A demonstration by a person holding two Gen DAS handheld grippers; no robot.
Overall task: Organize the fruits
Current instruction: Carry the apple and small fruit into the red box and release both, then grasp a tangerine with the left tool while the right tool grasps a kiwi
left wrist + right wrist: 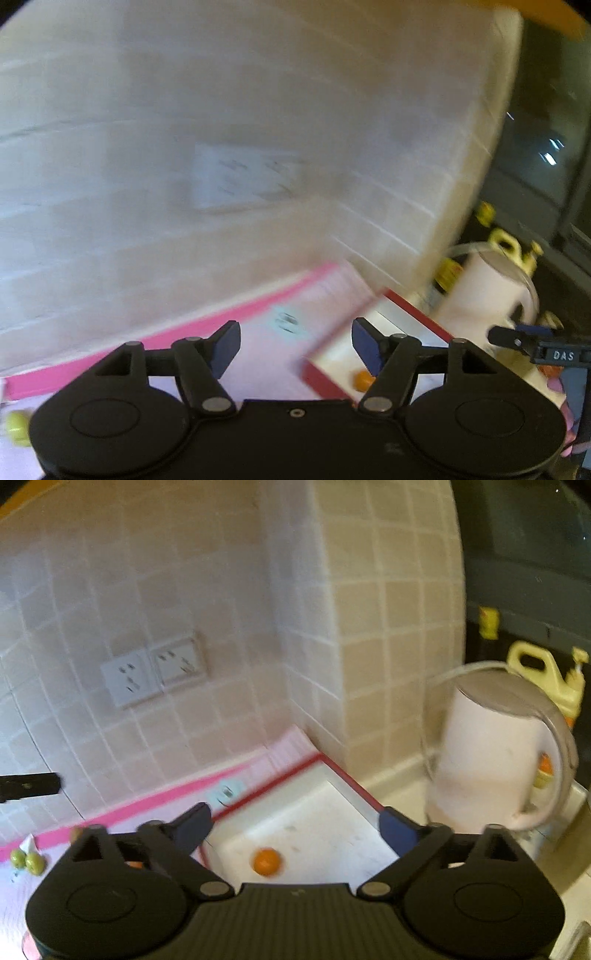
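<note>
Both claws, left claw [295,347] and right claw [295,829], gape apart, empty. One orange fruit [266,861] sits lower centre in the red-rimmed tray [351,779]; green fruits [27,860] wait lower left. Motion blur suggests haste, risking knocking the kettle [491,753].

Black left gripper [295,347], right gripper [295,825]: blue jaws, silver pivot pins, round housings.

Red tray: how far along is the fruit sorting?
Early. Done: one orange fruit lies in the red tray. In hand: nothing; the left gripper and right gripper are both open and empty. Left: two green fruits sit on the pink mat outside the tray. More fruit may be hidden behind the grippers.
</note>
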